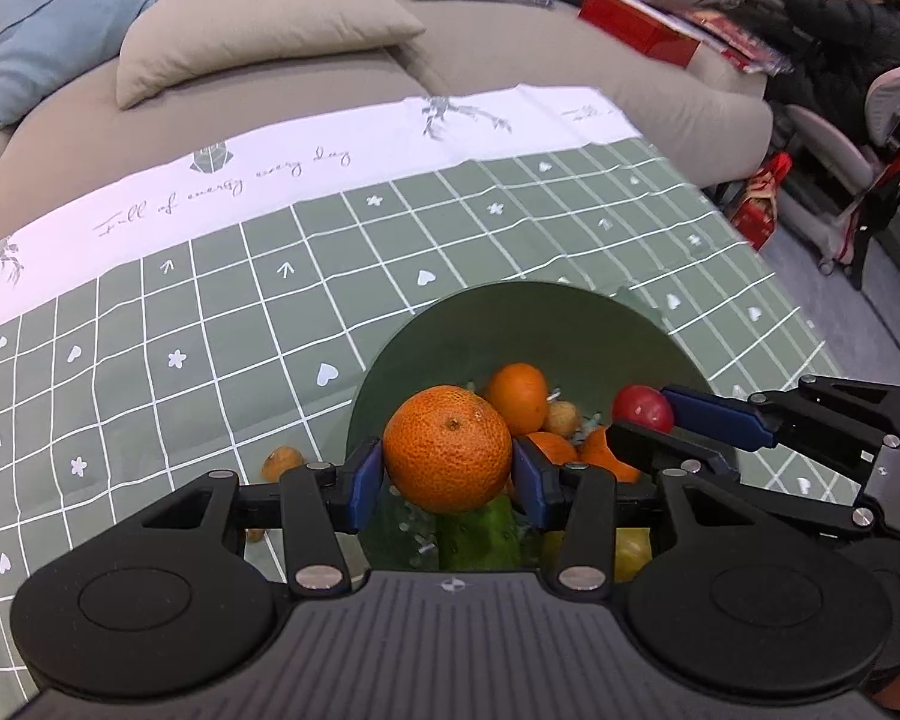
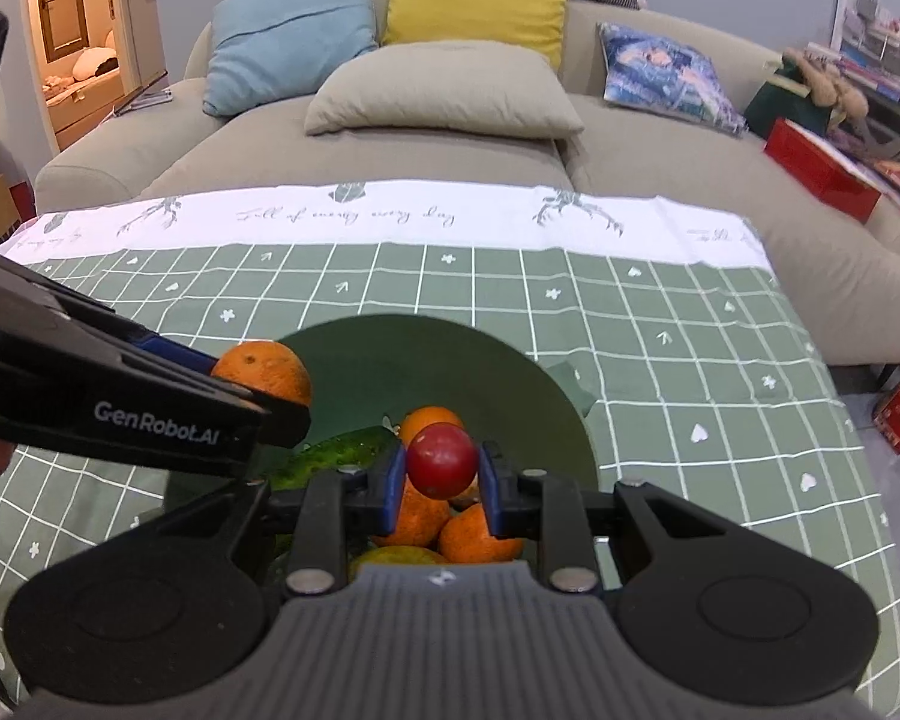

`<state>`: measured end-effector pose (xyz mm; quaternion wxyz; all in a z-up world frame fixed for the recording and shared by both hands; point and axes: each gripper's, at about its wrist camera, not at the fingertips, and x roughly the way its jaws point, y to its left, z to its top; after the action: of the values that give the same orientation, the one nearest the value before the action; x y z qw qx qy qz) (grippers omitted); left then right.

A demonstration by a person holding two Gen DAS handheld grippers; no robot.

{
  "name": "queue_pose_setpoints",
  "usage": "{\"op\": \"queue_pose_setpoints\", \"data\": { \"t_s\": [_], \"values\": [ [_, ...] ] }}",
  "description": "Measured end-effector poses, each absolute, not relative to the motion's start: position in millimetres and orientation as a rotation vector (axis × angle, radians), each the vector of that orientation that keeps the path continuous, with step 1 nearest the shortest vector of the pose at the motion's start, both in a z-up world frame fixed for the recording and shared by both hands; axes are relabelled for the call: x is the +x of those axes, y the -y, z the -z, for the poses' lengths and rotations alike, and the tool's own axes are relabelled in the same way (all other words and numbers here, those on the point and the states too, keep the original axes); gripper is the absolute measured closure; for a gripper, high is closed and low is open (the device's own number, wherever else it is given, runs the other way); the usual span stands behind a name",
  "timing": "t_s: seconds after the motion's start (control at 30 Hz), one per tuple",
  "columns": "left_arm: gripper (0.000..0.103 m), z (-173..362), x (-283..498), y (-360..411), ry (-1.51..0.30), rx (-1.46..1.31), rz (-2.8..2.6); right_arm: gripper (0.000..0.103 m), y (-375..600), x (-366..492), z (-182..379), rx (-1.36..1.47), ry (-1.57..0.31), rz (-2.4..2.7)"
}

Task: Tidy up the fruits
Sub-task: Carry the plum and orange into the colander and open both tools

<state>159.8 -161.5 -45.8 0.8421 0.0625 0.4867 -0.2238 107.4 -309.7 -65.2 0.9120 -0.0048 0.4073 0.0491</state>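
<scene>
Left wrist view: the left tool pinches a large round orange tangerine between its blue pads, directly above the near rim of a dark green round bowl on the green checked tablecloth covering the counter. The bowl lies straight below and ahead, so release turns on a short drop. To the right, the right tool holds a small red round fruit over the same bowl. A small brown fruit lies outside, left of the rim. The tool's body hides the bowl's near half.

Right wrist view: the right tool is pressed tight on the red fruit, above oranges and a green cucumber in the bowl. The left tool enters from the left, partly covering its tangerine. What lies beneath the pile cannot be made out.
</scene>
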Motion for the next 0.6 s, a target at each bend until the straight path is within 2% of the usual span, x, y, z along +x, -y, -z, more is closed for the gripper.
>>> {"op": "queue_pose_setpoints", "data": {
  "t_s": [0.33, 0.6],
  "values": [
    [0.051, 67, 180, 169, -1.093, 0.175, 0.480, 0.082, 320, 135, 91, 0.004, -0.888, -0.109],
    [0.050, 70, 185, 180, -1.074, 0.227, 0.501, 0.082, 321, 143, 104, -0.010, -0.921, -0.125]
  ]
}}
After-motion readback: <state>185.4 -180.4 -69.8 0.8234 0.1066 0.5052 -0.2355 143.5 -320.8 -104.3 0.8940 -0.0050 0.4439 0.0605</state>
